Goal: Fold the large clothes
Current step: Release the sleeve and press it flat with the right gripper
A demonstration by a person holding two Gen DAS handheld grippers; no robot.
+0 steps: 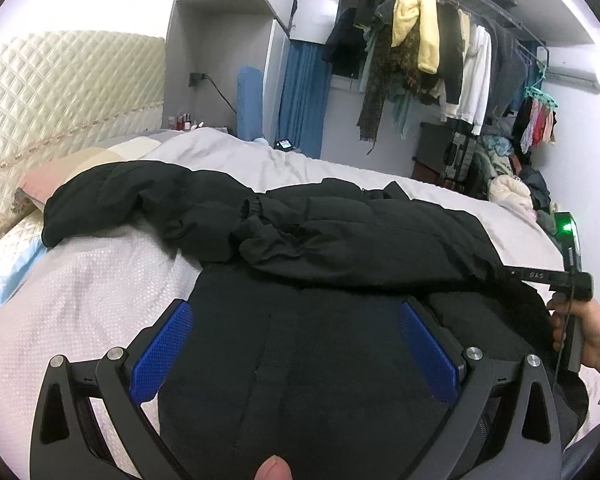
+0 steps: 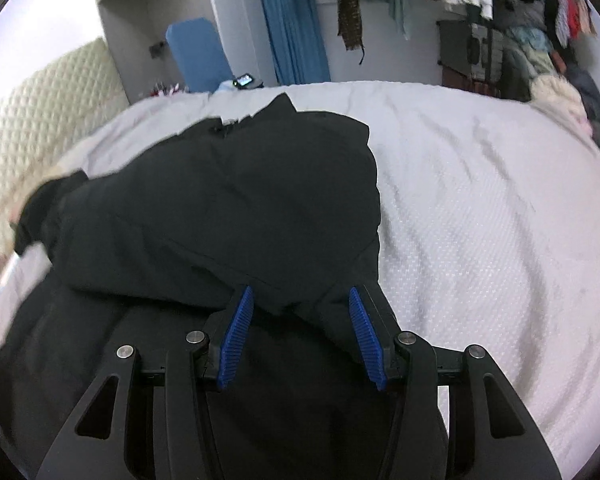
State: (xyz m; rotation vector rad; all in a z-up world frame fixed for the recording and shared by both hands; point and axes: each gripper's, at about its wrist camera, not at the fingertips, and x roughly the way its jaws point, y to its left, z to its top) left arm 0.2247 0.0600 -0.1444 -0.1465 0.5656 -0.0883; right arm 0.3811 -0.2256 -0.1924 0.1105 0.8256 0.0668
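Note:
A large black padded jacket (image 1: 340,240) lies across the bed, one sleeve (image 1: 112,196) stretched toward the pillows. My left gripper (image 1: 296,306) hovers just over the jacket's near body panel; it is open, its blue pads (image 1: 168,352) wide apart with nothing pinched. In the right wrist view my right gripper (image 2: 300,294) is shut on a thick fold of the jacket (image 2: 228,200) at its near right edge, with fabric bunched between the blue pads (image 2: 236,328). The left wrist view shows the right gripper (image 1: 520,274) at the jacket's right edge, held by a hand (image 1: 580,336).
The bed has a pale grey textured cover (image 2: 480,220) with open room to the right of the jacket. A quilted cream headboard (image 1: 60,92) and pillows (image 1: 80,164) stand at the left. A crowded clothes rail (image 1: 440,48) and piled clothes (image 1: 512,192) are beyond the bed.

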